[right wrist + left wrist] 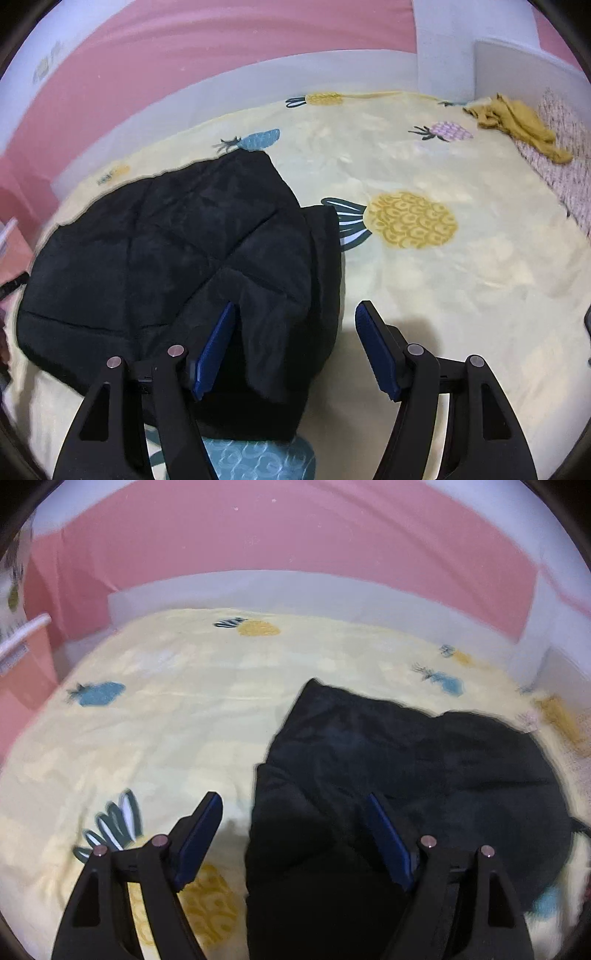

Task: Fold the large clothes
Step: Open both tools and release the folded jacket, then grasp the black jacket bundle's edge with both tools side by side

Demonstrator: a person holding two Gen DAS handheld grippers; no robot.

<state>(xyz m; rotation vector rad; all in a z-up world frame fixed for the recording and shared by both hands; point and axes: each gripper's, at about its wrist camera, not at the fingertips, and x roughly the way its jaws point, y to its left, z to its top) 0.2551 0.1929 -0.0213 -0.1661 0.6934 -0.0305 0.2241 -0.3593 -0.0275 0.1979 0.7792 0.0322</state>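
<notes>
Right now your black quilted jacket (pixel 166 254) lies folded into a thick bundle on the pale yellow pineapple-print bedspread (pixel 443 295); seen from the right wrist, its stitched panels face up and a folded layer shows along the jacket's right edge, beside a large yellow pineapple print (pixel 413 219); a blue pineapple print (pixel 258 458) peeks out from under the jacket's near edge. Your right gripper (pixel 295 314) hovers over the jacket's near right corner with its jaws spread wide; one blue pad sits above the jacket and the other above bare bedspread just beside it; nothing is pinched between them. From the left wrist you see the same jacket (pixel 406 775) as a dark mound; your left gripper (pixel 295 808) straddles the jacket's left edge, jaws likewise wide apart, one pad over the bedspread and the other over the black fabric; no cloth is gripped, though whether a pad brushes the jacket you cannot tell from the blurred view. Well beyond the jacket, a mustard-yellow garment (pixel 517 122) lies crumpled at the far corner of the bedspread beside a pink knitted cover (pixel 561 166); behind the jacket, a white bed frame (pixel 221 96) runs below a pink wall (pixel 184 44).
</notes>
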